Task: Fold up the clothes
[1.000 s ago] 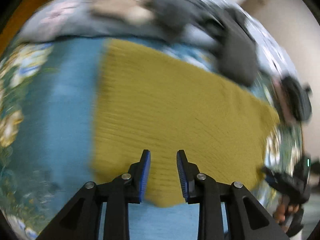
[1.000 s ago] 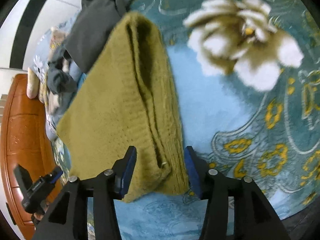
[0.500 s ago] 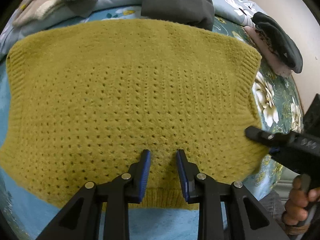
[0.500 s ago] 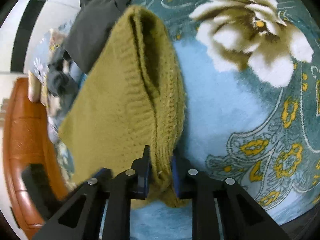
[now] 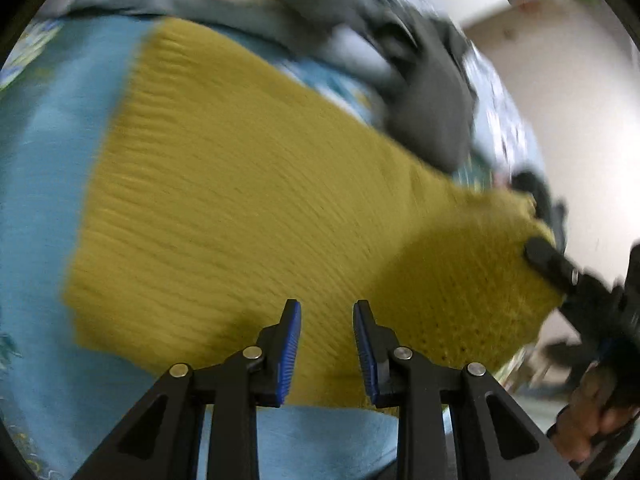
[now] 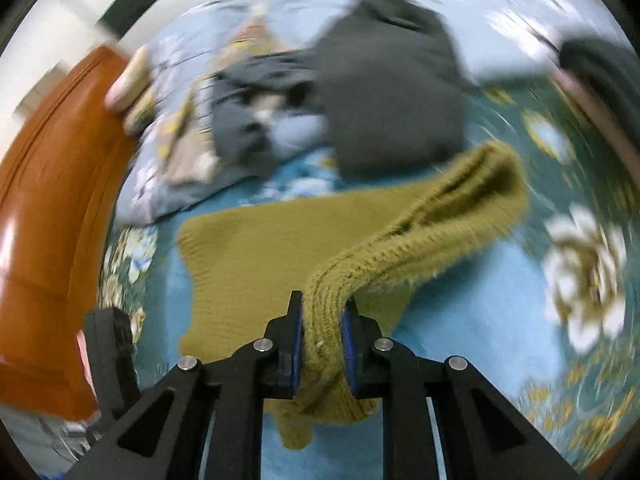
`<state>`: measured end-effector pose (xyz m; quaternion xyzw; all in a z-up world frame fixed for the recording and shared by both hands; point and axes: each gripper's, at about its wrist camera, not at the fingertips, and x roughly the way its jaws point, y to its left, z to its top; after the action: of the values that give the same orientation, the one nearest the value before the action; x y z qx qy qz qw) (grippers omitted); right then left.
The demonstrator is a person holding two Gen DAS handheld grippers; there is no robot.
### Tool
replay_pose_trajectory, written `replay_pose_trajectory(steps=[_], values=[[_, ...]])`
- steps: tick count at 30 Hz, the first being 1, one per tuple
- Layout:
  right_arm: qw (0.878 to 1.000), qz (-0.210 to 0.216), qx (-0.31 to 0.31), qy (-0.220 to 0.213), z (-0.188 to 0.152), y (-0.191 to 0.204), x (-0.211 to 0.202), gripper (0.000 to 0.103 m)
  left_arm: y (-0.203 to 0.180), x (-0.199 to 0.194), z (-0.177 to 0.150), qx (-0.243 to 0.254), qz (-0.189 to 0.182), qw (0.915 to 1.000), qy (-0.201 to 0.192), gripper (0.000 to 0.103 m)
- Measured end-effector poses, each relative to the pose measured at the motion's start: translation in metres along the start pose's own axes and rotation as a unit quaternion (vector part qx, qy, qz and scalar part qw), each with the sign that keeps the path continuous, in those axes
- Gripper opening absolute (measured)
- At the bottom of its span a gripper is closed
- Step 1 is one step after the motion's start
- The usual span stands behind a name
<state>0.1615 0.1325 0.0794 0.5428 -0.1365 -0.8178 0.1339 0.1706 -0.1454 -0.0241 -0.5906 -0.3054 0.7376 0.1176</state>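
A mustard-yellow knitted sweater [image 5: 248, 216] lies on a blue floral bedspread [image 5: 36, 184]. My left gripper [image 5: 326, 336] is open and empty, above the sweater's near edge. My right gripper [image 6: 322, 328] is shut on the sweater's thick ribbed edge [image 6: 324, 308] and holds that end lifted off the bed; the rest of the sweater [image 6: 256, 240] lies flat beyond. The right gripper also shows in the left wrist view [image 5: 560, 272], at the sweater's raised right corner. The left gripper's body shows in the right wrist view [image 6: 108, 344] at lower left.
A dark grey garment [image 6: 392, 92] and a pile of crumpled clothes [image 6: 248, 112] lie at the far side of the bed, just beyond the sweater. A wooden headboard [image 6: 44, 200] stands on the left. A dark item [image 6: 600, 64] lies at the far right.
My right gripper has closed on the sweater's edge and lifted that end. The left gripper has pulled back from the sweater and stays open. Both views are blurred by motion.
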Motion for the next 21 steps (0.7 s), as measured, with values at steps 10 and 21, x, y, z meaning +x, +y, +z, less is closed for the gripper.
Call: replay_pose_trajectory(steps=[10, 21], values=[[0.984, 0.055, -0.155, 0.075, -0.01, 0.133, 0.081, 0.018, 0.101, -0.049, 0.015, -0.137, -0.068, 0.9875, -0.035, 0.042], [0.976, 0.118, -0.074, 0.166, -0.025, 0.11, 0.122, 0.041, 0.119, -0.044, 0.012, -0.161, -0.115, 0.9797, -0.03, 0.061]])
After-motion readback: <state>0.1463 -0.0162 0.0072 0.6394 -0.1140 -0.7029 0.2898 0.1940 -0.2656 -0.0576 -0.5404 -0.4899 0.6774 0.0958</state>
